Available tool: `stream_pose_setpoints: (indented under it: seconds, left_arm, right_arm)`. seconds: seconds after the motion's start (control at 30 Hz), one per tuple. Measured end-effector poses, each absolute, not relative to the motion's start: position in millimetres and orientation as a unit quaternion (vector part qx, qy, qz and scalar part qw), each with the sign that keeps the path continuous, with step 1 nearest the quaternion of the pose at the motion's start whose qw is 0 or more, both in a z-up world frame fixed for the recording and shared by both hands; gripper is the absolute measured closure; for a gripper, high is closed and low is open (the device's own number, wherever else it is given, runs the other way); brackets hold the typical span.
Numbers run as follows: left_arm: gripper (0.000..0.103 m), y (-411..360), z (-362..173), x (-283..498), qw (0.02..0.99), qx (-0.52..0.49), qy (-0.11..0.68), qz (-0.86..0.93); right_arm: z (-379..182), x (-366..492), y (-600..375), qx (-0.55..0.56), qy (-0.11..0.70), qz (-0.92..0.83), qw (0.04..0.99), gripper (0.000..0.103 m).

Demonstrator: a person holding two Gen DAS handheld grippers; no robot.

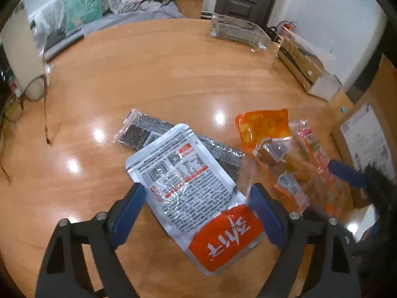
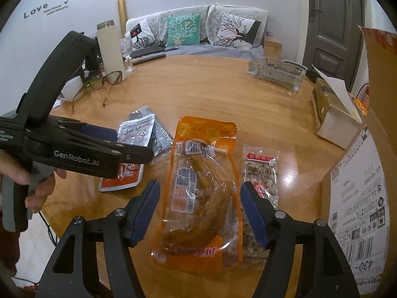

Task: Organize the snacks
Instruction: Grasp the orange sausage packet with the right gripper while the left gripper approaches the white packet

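Observation:
A silver and orange pouch (image 1: 188, 186) lies on the round wooden table (image 1: 148, 69), over a dark seaweed packet (image 1: 139, 134). My left gripper (image 1: 197, 193) is open, its blue pads on either side of the pouch. An orange packet with a chicken leg (image 2: 201, 188) lies beside a clear packet of brown snack (image 2: 260, 171). My right gripper (image 2: 198, 193) is open above the orange packet, fingers straddling it. The left gripper's body (image 2: 74, 149) shows in the right wrist view, over the silver pouch (image 2: 129, 173). The orange packet also shows in the left wrist view (image 1: 268, 134).
A large cardboard box (image 2: 359, 186) stands at the right edge. A clear plastic tray (image 2: 275, 74) and a small open box (image 2: 332, 109) sit at the far right. Glasses (image 2: 99, 82), a white thermos (image 2: 109, 47) and a wine glass (image 2: 127, 49) are at the far left.

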State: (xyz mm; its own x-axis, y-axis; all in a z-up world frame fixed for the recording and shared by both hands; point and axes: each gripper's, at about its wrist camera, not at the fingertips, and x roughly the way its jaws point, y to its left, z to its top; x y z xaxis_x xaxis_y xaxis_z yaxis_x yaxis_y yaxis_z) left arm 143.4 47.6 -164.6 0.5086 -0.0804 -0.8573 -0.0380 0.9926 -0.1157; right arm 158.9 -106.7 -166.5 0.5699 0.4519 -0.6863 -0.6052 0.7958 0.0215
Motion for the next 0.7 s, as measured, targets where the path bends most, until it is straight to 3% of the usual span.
stream_pose_setpoints:
  seconds: [0.17,0.7]
  left_arm:
    - [0.050,48.8,-162.3,127.0,0.874,-0.027,0.484,-0.036]
    - [0.048,91.1,-162.0,93.0,0.857,-0.004,0.510,-0.074]
  right_arm:
    - [-168.4,163.2,-104.0,-0.111,0.356,0.292,0.881,0.034]
    - [-178.1,175.0,-102.1,-0.104,0.375,0.310,0.867,0.028]
